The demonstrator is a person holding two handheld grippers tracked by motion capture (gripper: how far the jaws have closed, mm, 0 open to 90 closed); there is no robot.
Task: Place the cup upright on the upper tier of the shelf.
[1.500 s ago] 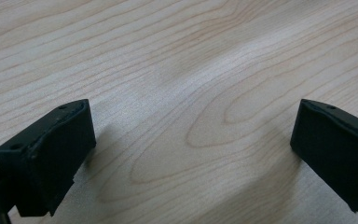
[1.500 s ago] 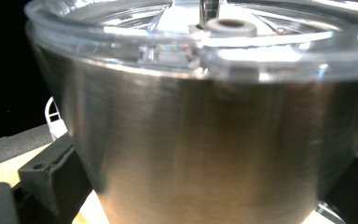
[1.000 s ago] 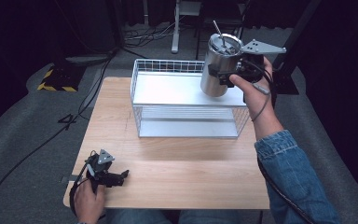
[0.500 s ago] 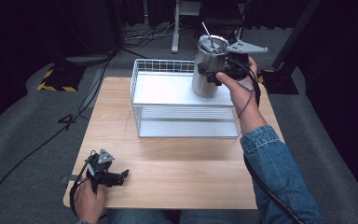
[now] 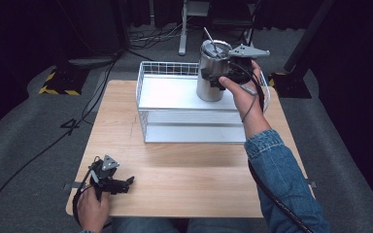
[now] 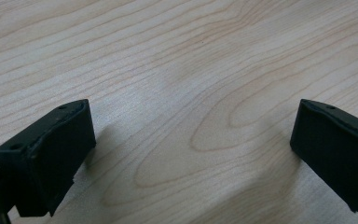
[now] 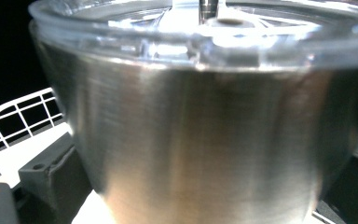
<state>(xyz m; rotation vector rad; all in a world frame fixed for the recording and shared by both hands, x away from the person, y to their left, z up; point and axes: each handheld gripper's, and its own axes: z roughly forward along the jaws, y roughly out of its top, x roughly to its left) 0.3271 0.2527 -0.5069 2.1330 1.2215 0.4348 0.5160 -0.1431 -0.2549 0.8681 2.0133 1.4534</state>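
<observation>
While the right claw (image 5: 217, 77) grips the tumbler (image 5: 212, 73) over the basket's (image 5: 194, 127) far right, setting down remains; left claw (image 5: 124, 183) rests wide on the tabletop (image 5: 184, 170).

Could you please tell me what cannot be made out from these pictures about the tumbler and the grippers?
- Whether the steel tumbler already rests on the floor of the white wire basket: in the high view its base is unclear, and the right gripper view cuts it off.
- What is inside the tumbler: its clear lid is blurred.
- The right gripper pads: hidden behind the tumbler and the hand.
</observation>
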